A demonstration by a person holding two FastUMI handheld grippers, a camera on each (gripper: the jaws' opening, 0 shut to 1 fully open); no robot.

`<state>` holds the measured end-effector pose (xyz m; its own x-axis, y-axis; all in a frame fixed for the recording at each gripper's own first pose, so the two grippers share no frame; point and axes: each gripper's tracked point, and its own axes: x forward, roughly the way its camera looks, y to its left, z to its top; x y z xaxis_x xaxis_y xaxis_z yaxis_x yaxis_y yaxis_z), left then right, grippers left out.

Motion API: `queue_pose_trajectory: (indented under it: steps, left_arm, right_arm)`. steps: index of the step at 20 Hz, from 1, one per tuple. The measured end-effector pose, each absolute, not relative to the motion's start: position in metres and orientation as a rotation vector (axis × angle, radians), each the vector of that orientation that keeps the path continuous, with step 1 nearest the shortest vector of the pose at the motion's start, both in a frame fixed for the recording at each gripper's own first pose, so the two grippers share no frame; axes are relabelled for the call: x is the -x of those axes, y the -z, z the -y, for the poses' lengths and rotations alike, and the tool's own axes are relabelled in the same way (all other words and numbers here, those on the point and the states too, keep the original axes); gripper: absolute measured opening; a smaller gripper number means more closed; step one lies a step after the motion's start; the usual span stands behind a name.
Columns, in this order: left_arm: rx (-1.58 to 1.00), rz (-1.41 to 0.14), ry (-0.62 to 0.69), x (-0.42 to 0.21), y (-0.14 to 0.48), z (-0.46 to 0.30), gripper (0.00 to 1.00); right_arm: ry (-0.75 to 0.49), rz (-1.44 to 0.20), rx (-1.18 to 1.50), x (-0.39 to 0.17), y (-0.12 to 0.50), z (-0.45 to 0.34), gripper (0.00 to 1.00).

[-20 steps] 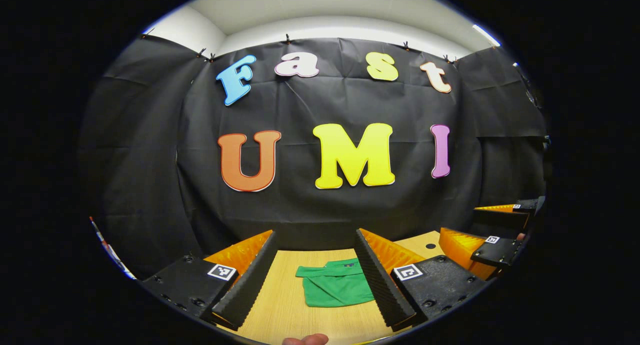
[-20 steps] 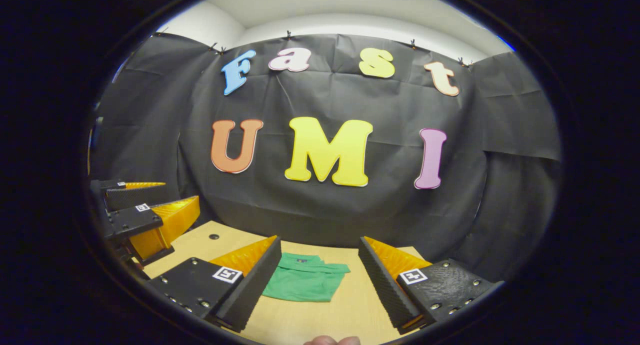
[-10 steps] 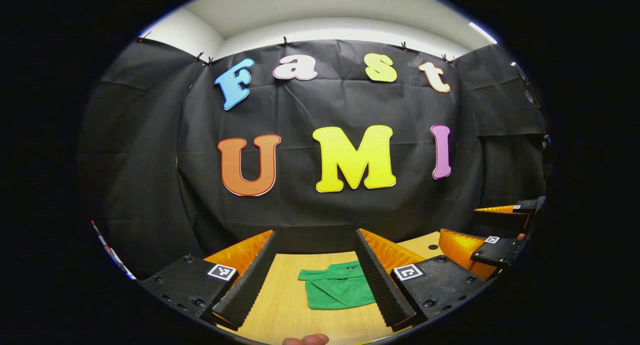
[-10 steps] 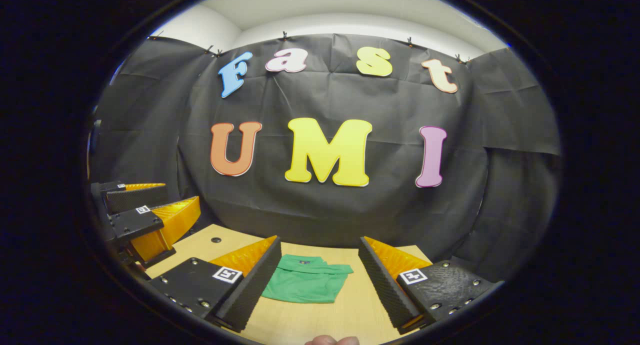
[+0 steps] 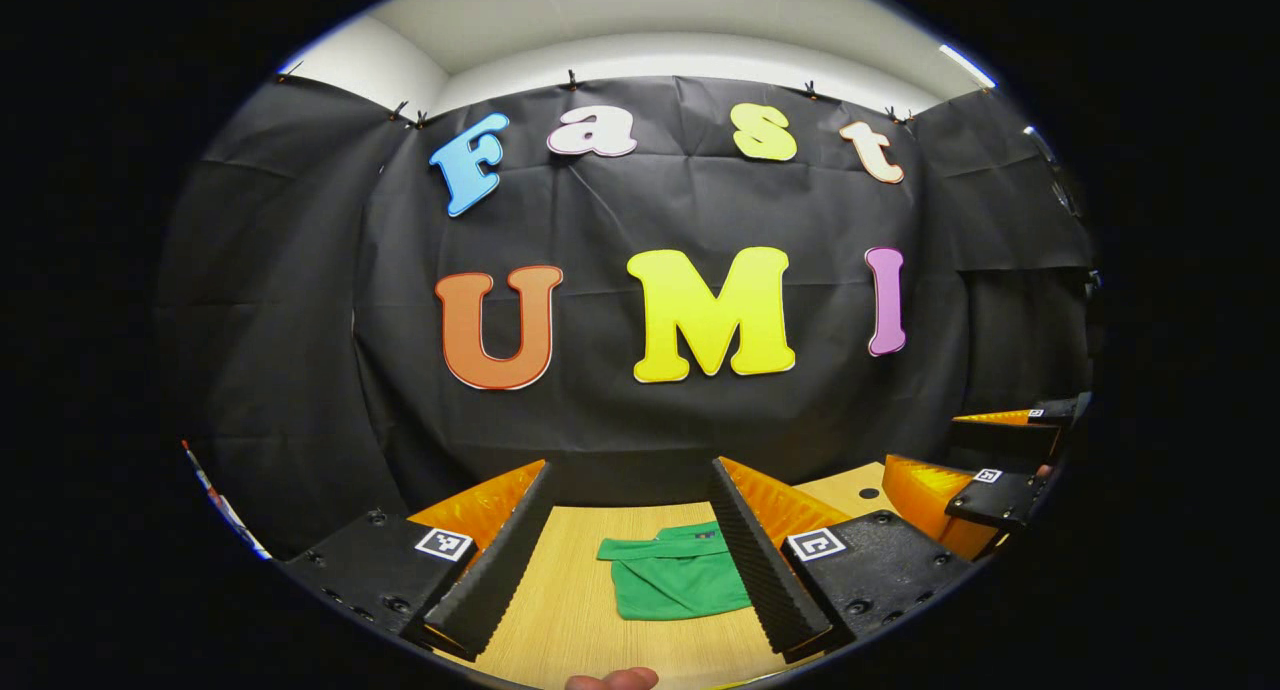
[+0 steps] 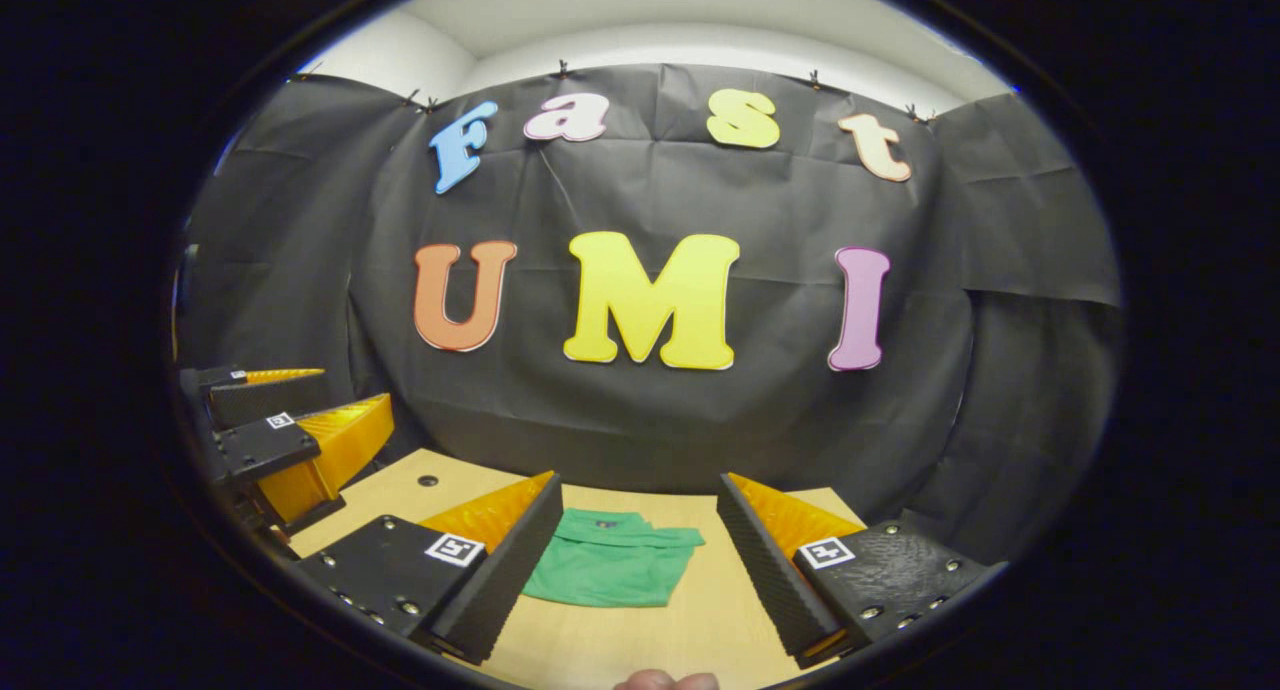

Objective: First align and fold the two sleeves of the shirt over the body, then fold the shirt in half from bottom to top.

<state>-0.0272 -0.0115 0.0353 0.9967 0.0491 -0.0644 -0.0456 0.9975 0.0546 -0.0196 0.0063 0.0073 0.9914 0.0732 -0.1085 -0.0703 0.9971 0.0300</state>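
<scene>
At lower centre, the green shirt (image 5: 675,582) lay folded; both folds looked done, with the left gripper (image 5: 630,555) and right gripper (image 6: 640,560) spread empty, needing only withdrawal.

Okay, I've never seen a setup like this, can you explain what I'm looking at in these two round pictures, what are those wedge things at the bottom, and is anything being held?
A person holds a pair of hand-held tongs in each hand. A small wide-angle camera rides on each pair and looks forward along its two fingers, so those wedges at the bottom are the fingers themselves.

In the left gripper view you see the left tongs; far right is the other pair, the right tongs. The right gripper view looks along the right tongs, with the left pair at its left edge.

On the wooden table lies a green shirt, already folded into a compact bundle; it also shows in the left gripper view.

Nothing is held: both tongs are open, apart from the shirt.
</scene>
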Motion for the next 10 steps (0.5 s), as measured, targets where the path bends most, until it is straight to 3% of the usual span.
queue_pose_trajectory:
  steps: [10]
  left_arm:
    - [-0.044, -0.085, -0.053, 0.018, -0.025, 0.005, 0.98]
  right_arm:
    - [-0.009, -0.138, -0.047, 0.004, -0.001, 0.004, 0.98]
